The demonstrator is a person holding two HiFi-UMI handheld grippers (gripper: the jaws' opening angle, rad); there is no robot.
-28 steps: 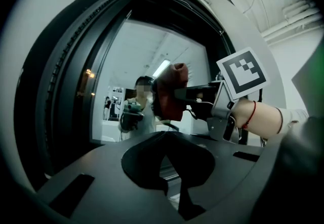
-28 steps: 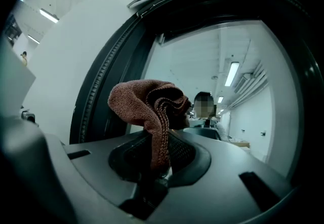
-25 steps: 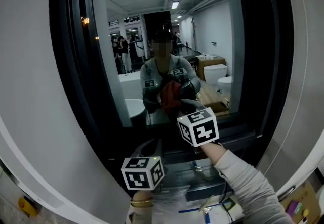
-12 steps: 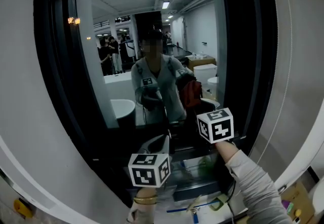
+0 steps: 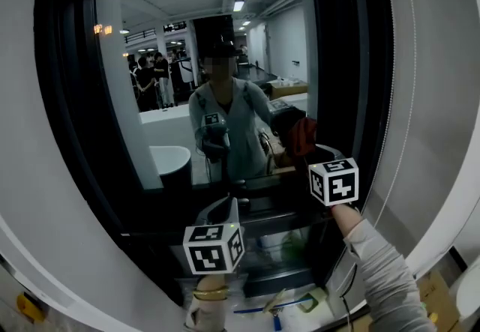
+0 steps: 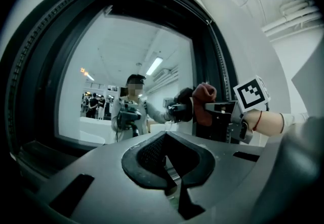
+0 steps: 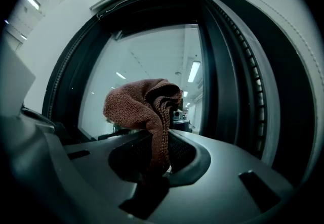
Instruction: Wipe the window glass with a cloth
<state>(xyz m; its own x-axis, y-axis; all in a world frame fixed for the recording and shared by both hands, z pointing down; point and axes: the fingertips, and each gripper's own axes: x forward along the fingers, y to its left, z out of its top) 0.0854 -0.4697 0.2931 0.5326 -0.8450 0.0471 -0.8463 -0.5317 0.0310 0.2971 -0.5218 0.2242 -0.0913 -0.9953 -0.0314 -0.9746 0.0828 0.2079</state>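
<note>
The window glass (image 5: pixel 172 61) sits in a black frame and mirrors a person and a lit room. My right gripper (image 5: pixel 309 152) is shut on a reddish-brown cloth (image 5: pixel 304 134), which is held up at the pane's lower right, close to the right frame post. The right gripper view shows the cloth (image 7: pixel 144 104) bunched above the closed jaws of the right gripper (image 7: pixel 161 160), with the window glass (image 7: pixel 142 56) behind. My left gripper (image 5: pixel 223 212) hangs low by the sill, shut and empty. In its own view, the left gripper (image 6: pixel 168 170) looks up at the cloth (image 6: pixel 204 101).
A thick black frame post (image 5: pixel 367 61) borders the pane on the right, and a dark sill (image 5: pixel 262 207) runs below it. White curved wall surrounds the window. Under the sill lies a surface with plastic wrap, pens and small items (image 5: pixel 285 300).
My right gripper has carried the cloth rightward along the lower glass, from the middle toward the right frame post. The left gripper has stayed low near the sill.
</note>
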